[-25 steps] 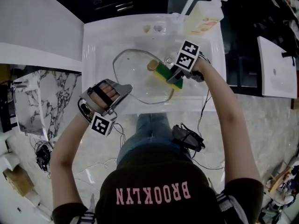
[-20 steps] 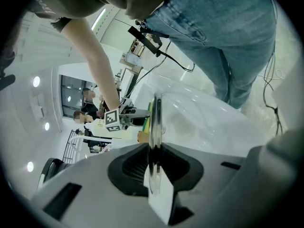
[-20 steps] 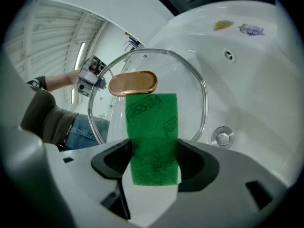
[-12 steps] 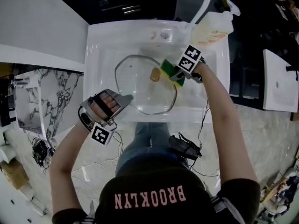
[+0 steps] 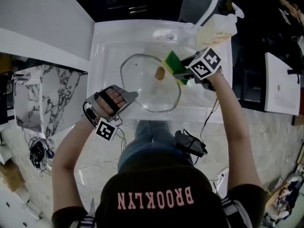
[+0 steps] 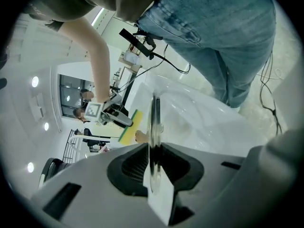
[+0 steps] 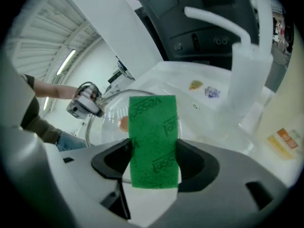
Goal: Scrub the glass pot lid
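Lid [image 5: 149, 82] sits in the sink [image 5: 107, 42]. Left gripper [image 5: 124, 98] is clamped on its rim at 8 o'clock. Right gripper [image 5: 183, 72] is clamped on the sponge [image 5: 172, 62], at the lid's 2 o'clock edge.

Risk, as I judge it: smooth glass, held by the rim only. A hard sponge push could twist it loose and knock it on the sink. The sponge could also skid off the edge.

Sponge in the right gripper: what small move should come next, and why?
Probably a short stroke inward across the glass lid, toward its knob. The right gripper holds the sponge at the lid's far right edge, and the left gripper clamps the near left rim, steadying it.
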Motion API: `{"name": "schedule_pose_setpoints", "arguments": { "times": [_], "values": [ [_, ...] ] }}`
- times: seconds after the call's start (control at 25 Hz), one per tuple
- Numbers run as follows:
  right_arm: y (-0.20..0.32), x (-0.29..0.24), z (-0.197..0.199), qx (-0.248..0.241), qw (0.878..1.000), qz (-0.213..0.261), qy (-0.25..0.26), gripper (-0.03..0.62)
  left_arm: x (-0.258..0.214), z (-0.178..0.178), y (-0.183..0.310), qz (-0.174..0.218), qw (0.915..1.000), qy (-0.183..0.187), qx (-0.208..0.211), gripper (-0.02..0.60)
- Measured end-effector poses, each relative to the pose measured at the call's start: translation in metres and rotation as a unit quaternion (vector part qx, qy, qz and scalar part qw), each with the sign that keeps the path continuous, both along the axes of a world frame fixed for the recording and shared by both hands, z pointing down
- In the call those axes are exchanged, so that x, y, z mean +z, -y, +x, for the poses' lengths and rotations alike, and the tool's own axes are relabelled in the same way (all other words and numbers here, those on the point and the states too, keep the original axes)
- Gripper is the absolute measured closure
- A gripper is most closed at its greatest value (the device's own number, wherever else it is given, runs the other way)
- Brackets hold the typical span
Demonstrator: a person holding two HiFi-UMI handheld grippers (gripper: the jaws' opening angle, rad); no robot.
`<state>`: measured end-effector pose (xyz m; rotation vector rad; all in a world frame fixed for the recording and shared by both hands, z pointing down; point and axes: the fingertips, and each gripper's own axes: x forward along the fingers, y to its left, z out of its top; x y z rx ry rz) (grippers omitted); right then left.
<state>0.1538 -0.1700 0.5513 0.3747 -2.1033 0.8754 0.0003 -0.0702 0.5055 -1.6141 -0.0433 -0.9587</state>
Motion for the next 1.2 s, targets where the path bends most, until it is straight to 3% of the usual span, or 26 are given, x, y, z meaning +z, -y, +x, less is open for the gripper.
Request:
{"name": "schedule_pose_setpoints", "arguments": {
  "times": [0.16,0.32,0.56,0.76,1.04,1.2],
  "values": [
    [-0.034,-0.051,-0.027,-0.014,0.999,0.03,0.029,0.313,0.001,-0.002,0.001,0.007,1.0,0.002,0.0,0.52],
    [-0.072,-0.066,-0.06,-0.023,0.999,0.018,0.04,0.313,0.001,-0.002,0.002,0.013,0.9999,0.002,0.0,0.52],
    [-0.102,-0.041,-0.088,-0.027,0.999,-0.03,-0.016,0.313,0.0,-0.002,0.003,0.025,0.9997,0.003,0.003,0.52],
    [-0.101,-0.028,-0.097,-0.035,0.996,-0.072,-0.04,0.313,0.001,-0.004,0.005,0.037,0.9992,0.014,0.006,0.517],
    [-0.085,-0.029,-0.107,-0.087,0.99,-0.064,-0.089,0.313,0.0,0.0,0.005,0.044,0.9987,0.021,0.012,0.517],
    [-0.073,-0.032,-0.119,-0.086,0.991,-0.072,-0.079,0.313,-0.001,0.0,0.004,0.047,0.9986,0.021,0.009,0.517]
  ]
}}
